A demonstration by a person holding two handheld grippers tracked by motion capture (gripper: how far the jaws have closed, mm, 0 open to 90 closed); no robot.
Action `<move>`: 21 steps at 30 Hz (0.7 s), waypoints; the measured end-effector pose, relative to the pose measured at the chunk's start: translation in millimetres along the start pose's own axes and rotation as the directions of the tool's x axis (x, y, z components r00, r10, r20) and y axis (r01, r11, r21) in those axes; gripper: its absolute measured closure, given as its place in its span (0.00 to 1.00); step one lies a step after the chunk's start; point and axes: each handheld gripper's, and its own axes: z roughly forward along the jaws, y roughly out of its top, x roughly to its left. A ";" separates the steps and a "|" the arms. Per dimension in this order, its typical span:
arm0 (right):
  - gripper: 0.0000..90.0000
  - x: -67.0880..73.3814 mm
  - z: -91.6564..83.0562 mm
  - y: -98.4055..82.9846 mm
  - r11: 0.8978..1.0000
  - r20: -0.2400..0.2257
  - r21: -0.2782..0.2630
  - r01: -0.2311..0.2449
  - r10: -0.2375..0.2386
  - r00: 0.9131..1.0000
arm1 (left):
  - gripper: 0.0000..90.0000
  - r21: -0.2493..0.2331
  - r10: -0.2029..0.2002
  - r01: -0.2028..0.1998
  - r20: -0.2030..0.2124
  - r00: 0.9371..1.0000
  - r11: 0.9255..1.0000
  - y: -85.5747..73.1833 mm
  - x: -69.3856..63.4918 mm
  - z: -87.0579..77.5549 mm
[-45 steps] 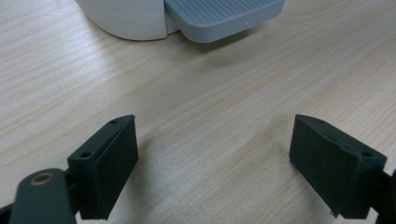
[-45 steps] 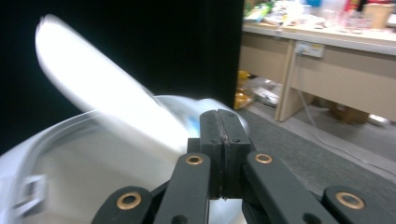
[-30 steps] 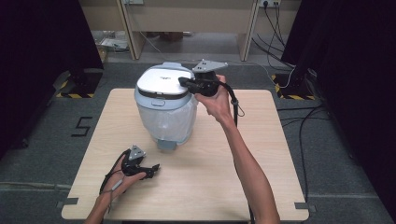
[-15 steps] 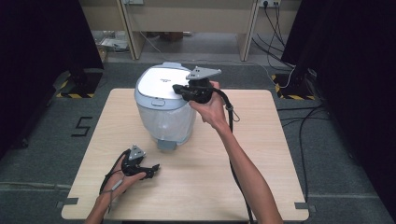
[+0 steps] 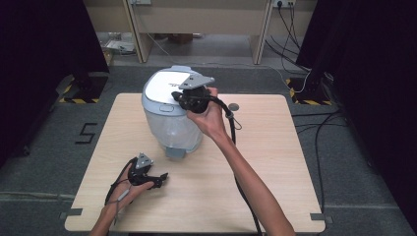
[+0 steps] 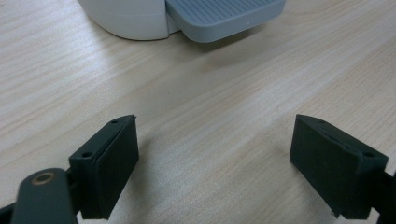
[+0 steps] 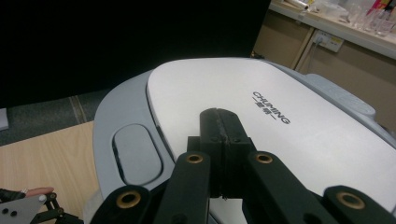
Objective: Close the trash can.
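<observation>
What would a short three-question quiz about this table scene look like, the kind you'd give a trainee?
1. True or false: the right gripper has its jaws pressed together with nothing between them.
2. Where does the left gripper sit? A) on top of the bin lid B) low over the wooden table, near its front left corner C) on the floor
3. What word is printed on the white lid of the bin?

Key:
1. True. In the right gripper view the jaws meet above the lid.
2. B. In the left gripper view its jaws stand wide apart over bare wood, short of the bin's grey pedal.
3. CHUMING.
</observation>
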 end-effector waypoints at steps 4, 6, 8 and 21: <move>1.00 5.9 5.8 -0.5 1.000 -0.033 -0.007 -0.016 0.016 0.999 | 0.16 0.000 0.001 -0.001 0.000 1.000 1.000 -0.1 -0.1 0.0; 1.00 11.5 9.8 1.8 1.000 -0.045 -0.008 -0.017 0.017 0.999 | 0.16 0.000 0.000 0.000 -0.001 1.000 1.000 -0.1 -0.1 -0.1; 1.00 13.4 11.1 3.4 1.000 -0.046 -0.005 -0.019 0.019 0.999 | 0.16 0.001 0.000 0.000 0.000 1.000 1.000 -0.1 0.0 -0.1; 0.64 -7.4 -16.6 -9.6 0.988 -0.008 -0.077 -0.130 0.130 0.991 | 0.16 0.000 -0.001 0.001 0.001 1.000 1.000 -0.1 0.0 -0.1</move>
